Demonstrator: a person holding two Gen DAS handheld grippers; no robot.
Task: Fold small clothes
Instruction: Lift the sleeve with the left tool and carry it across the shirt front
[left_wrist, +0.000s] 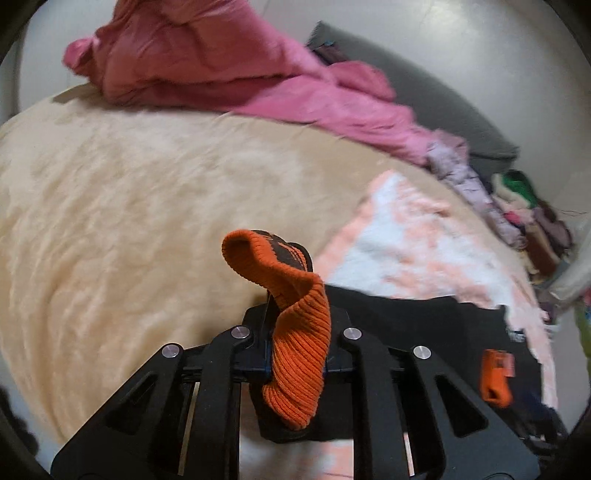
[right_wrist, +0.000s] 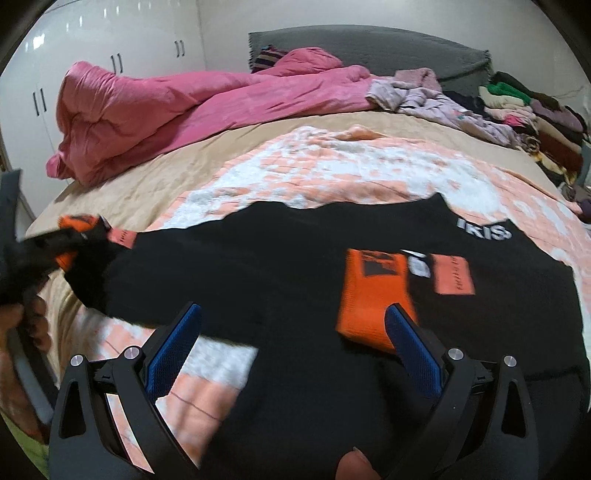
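The left gripper (left_wrist: 295, 295) has its jaws pinched tight on an orange ribbed sock (left_wrist: 295, 332), which is lifted off the bed; the knit is caught between the two fingers, one end curling up and over the tips while the other hangs back toward the gripper's body. From the right wrist view that same gripper shows as a dark blur at the left edge, with a scrap of orange in it. The right gripper (right_wrist: 295, 314) is spread wide, its blue pads (right_wrist: 173, 350) well apart and nothing between them. It hangs over a black garment (right_wrist: 258, 277) laid flat on a peach-and-white quilt (right_wrist: 332, 166). A second orange sock (right_wrist: 373, 295) lies flat on that black cloth, with its near corner just under the tip of the gripper's right-hand finger; whether the two touch I cannot tell. An orange tag (right_wrist: 452, 275) sits just beside this sock. Farther back on the beige bedspread (left_wrist: 129, 203) lie a heaped pink duvet (right_wrist: 166, 107) and a pile of clothes (right_wrist: 524, 110) near the grey headboard (right_wrist: 369, 48).
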